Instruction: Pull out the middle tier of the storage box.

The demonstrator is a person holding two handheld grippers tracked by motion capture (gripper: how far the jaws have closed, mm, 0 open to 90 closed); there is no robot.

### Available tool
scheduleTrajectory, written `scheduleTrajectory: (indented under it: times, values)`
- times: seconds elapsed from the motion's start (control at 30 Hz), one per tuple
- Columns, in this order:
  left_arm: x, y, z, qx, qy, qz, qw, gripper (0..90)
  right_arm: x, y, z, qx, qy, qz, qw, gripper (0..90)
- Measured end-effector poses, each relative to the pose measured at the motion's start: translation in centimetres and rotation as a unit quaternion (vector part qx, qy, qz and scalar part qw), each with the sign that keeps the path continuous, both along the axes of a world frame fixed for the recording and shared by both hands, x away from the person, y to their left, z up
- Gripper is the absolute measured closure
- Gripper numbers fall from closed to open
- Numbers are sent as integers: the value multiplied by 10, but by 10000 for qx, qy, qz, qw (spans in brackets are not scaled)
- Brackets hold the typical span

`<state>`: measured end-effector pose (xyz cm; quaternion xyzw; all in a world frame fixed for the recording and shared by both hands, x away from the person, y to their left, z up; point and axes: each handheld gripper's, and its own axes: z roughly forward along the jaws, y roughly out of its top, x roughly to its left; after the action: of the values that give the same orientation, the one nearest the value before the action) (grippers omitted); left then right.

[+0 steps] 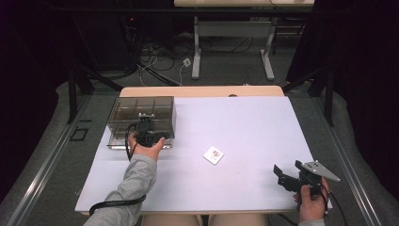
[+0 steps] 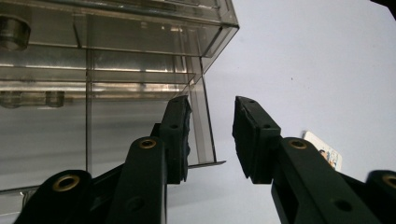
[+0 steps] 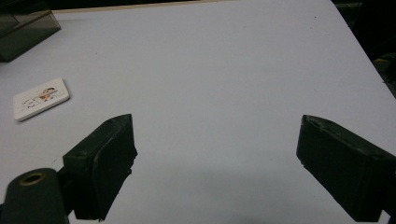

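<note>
A smoky clear plastic drawer box stands at the table's back left, and its lowest drawer sticks out toward me. My left gripper is right at the front of it. In the left gripper view the box looms close; the jaws of this gripper stand a little apart, and the drawer's clear side wall shows in the gap with no pad pressing on it. A small white picture card lies flat mid-table. My right gripper rests wide open near the front right corner.
The white table top has a wooden strip along its far edge. Behind it are floor cables and the white legs of another table. Dark curtains hang on both sides.
</note>
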<state>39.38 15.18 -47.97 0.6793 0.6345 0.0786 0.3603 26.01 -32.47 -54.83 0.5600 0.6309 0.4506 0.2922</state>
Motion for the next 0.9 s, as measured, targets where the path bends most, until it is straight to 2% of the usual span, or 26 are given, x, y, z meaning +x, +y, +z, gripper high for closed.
scheduleTrajectory:
  times: [0.1,0.17,0.2,0.27,0.33,0.37,0.5,0.63,0.9]
  values:
    - [-1,-2,2,25,-78,-71,9999,638,-1,-1,1,-21,47,11,10000,111]
    - [-2,-6,3,92,-194,-128,9997,611,1,0,0,11,-54,-5,10000,111]
    - [-3,-8,2,121,-279,-96,9995,601,1,-1,0,-6,-20,25,10000,111]
    - [-3,-8,3,148,-263,-163,9994,589,0,-1,0,4,-4,25,10000,111]
    - [-4,-11,2,200,-341,-196,9990,558,1,0,0,5,-73,-9,10000,111]
    - [-4,-12,3,252,-316,-246,9989,554,0,0,1,-11,11,6,10000,111]
    - [-6,-15,2,259,-405,-235,9986,527,2,1,0,-18,15,40,10000,111]
    - [-10,-17,1,365,-512,-360,9974,477,4,1,-1,-92,16,80,9999,111]
    - [-17,-22,1,355,-786,-526,9949,390,3,2,0,-67,38,74,9999,111]
